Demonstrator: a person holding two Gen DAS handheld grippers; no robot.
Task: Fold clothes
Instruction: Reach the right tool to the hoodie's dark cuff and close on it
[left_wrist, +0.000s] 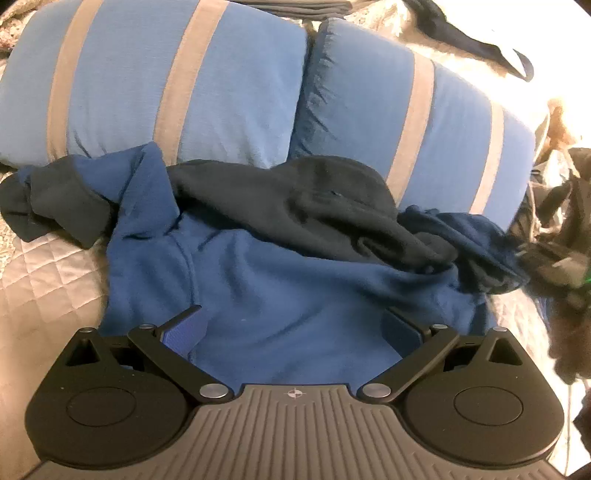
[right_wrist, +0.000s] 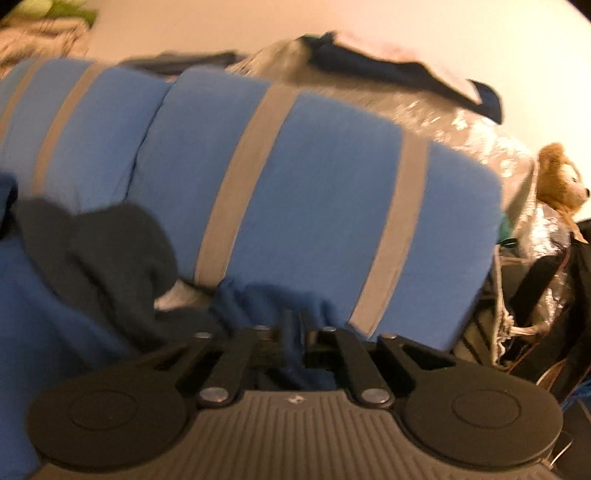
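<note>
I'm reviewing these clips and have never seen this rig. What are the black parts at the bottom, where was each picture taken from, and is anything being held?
Each picture comes from a camera on a hand-held two-finger gripper, looking forward along its fingers; the black parts are the gripper itself. In the left wrist view, the left gripper is open above a blue garment lying on a quilted bed cover, with a dark garment across it and striped blue pillows behind. In the right wrist view, the right gripper is shut on a bunch of the blue garment's fabric. A stuffed toy sits at the right.
</note>
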